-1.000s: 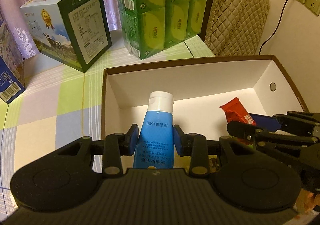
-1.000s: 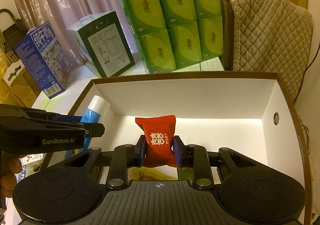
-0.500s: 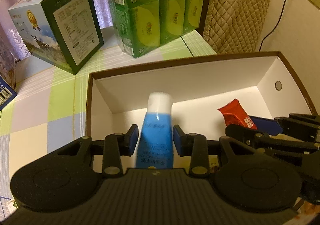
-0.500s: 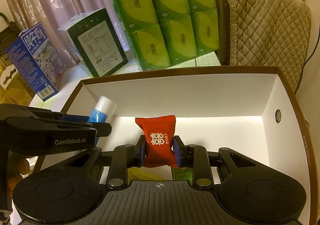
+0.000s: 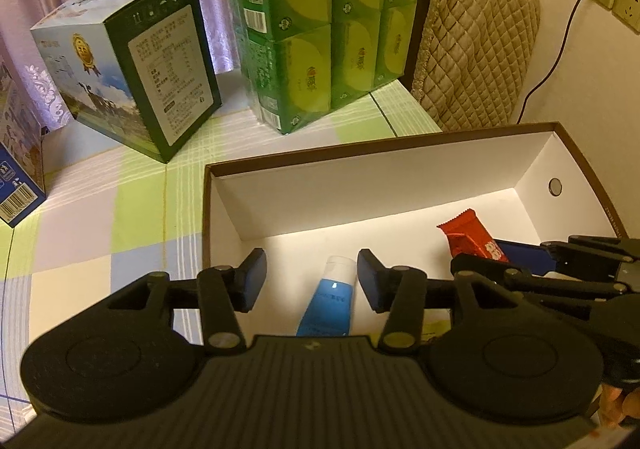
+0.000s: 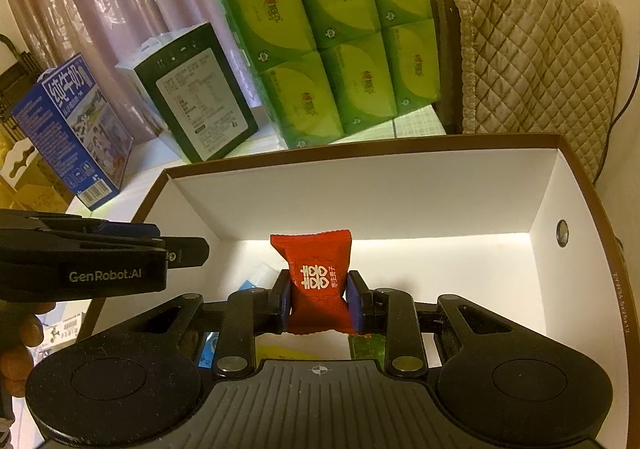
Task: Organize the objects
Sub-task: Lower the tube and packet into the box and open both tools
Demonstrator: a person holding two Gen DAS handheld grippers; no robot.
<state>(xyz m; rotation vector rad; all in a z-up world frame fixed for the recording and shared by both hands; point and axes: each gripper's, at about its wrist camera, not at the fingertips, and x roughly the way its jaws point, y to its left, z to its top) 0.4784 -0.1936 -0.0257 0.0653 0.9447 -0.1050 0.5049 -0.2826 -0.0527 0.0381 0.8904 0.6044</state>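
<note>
One blue tube (image 5: 331,299), one red packet (image 6: 318,281), three cartons (image 5: 132,69).

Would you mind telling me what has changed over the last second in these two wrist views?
The left gripper opened and let go of the blue tube, which now lies on the floor of the white box, below the spread fingers. The right gripper stays shut on the red packet over the box.

left gripper (image 5: 311,279) fingers apart | blue tube (image 5: 330,299) lying in box (image 5: 304,205) below
</note>
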